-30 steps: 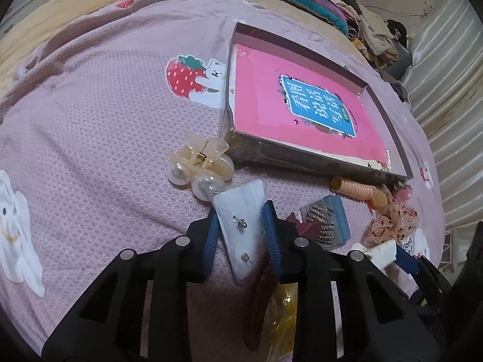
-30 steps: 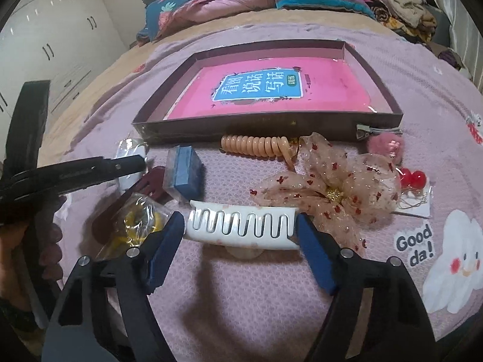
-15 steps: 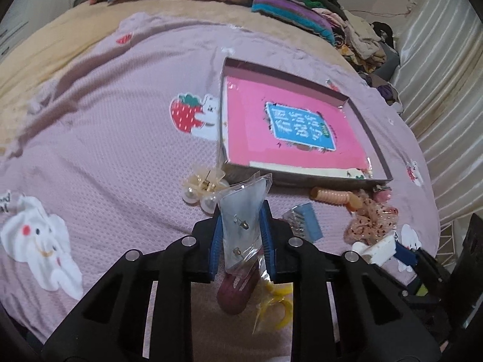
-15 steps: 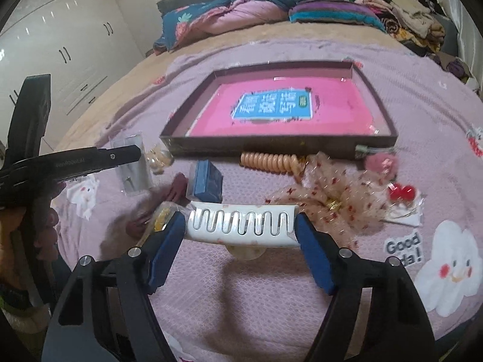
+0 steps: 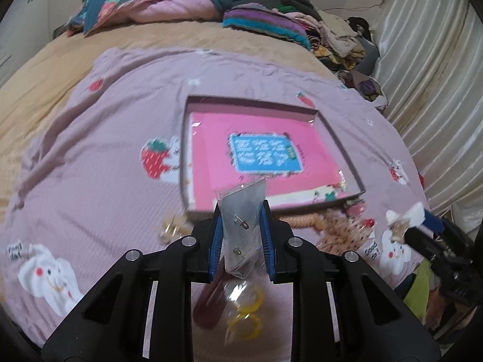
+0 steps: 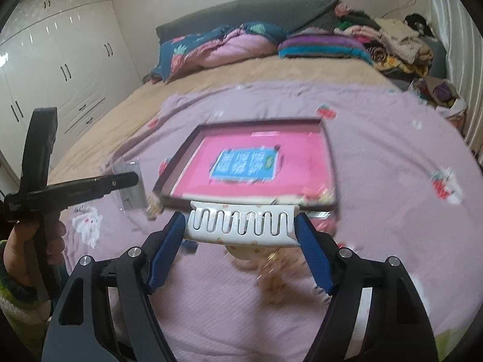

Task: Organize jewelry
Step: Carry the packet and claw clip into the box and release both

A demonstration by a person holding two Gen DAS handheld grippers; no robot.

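Bedspread (image 5: 90, 181): lilac, printed with strawberries and bunnies; it carries all your items.
Left gripper (image 5: 241, 220): your jaws are clamped tight on a clear earring packet (image 5: 243, 226), held upright above the bed, just in front of the tray.
Tray (image 5: 184, 150): dark-walled, pink inside, lying flat mid-bed.
Loose items: yellow rings (image 5: 246, 313) lie below your left jaws.
Right gripper (image 6: 241, 226): your jaws stand wide, gripping a white hair claw (image 6: 241, 221) by its ends, lifted before the tray's near wall.
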